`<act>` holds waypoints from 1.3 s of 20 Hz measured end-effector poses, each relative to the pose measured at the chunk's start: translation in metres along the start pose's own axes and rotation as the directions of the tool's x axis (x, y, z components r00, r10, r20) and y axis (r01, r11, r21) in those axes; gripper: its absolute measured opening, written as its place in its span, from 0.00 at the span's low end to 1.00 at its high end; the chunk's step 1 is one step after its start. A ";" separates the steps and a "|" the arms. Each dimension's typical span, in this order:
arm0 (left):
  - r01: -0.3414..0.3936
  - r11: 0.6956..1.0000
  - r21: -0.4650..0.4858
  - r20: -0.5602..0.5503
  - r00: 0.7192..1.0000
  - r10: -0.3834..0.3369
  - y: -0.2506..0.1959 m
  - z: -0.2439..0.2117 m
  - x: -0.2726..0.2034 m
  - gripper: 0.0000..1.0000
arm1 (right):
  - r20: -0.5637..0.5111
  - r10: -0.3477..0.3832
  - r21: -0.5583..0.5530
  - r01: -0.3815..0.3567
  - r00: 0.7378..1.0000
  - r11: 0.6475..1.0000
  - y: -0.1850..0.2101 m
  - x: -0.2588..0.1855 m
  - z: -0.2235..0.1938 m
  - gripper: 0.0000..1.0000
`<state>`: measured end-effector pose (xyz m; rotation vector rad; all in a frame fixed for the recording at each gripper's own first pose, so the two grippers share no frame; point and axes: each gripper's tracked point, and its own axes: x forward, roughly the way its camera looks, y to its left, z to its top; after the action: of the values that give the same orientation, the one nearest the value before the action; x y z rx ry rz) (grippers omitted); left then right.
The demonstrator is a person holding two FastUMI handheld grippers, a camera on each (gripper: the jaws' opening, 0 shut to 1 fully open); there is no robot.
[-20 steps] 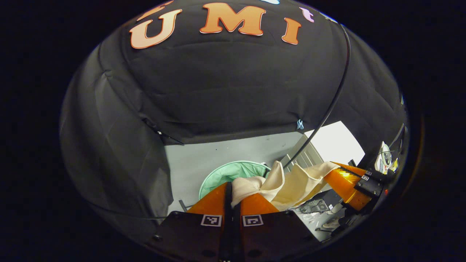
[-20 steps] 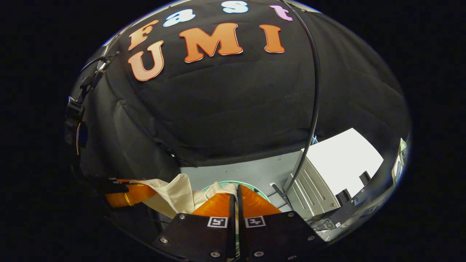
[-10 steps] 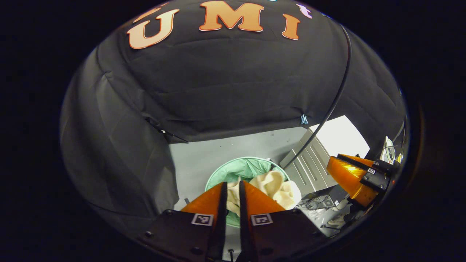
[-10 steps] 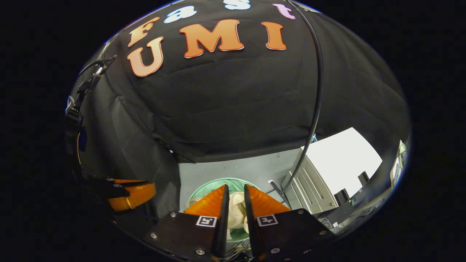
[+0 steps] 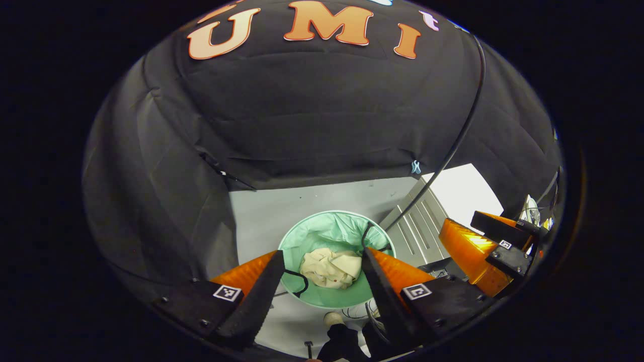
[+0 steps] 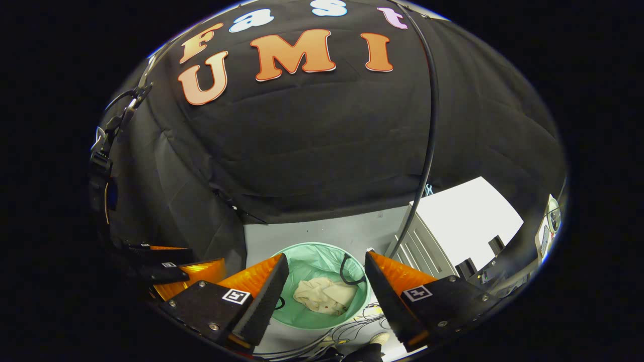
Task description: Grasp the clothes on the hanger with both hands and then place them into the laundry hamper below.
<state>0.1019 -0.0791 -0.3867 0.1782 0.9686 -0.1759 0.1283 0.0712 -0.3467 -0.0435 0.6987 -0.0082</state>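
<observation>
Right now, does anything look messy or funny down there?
Nothing much stands out. The cream clothes lie crumpled in a heap at the bottom of the green hamper, all inside the rim. Both hand-held grippers, left and right, are open above it. Loose cables trail on the floor beside it.

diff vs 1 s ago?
Both grippers let go: left gripper and right gripper went from shut on the cream garment to wide open. The garment dropped from between them into the green hamper and lies crumpled at its bottom. The hamper and booth wall are unchanged.
</observation>
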 end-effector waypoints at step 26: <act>0.042 0.990 -0.134 0.294 0.956 -0.001 0.014 0.045 -0.166 0.97 | 0.268 0.012 -0.029 -0.004 0.963 1.000 -0.013 -0.171 0.093 0.95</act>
<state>0.0492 -0.0641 -0.2235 0.0118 0.6836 -0.1491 0.0578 0.0659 -0.1650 -0.0678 0.4272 0.0155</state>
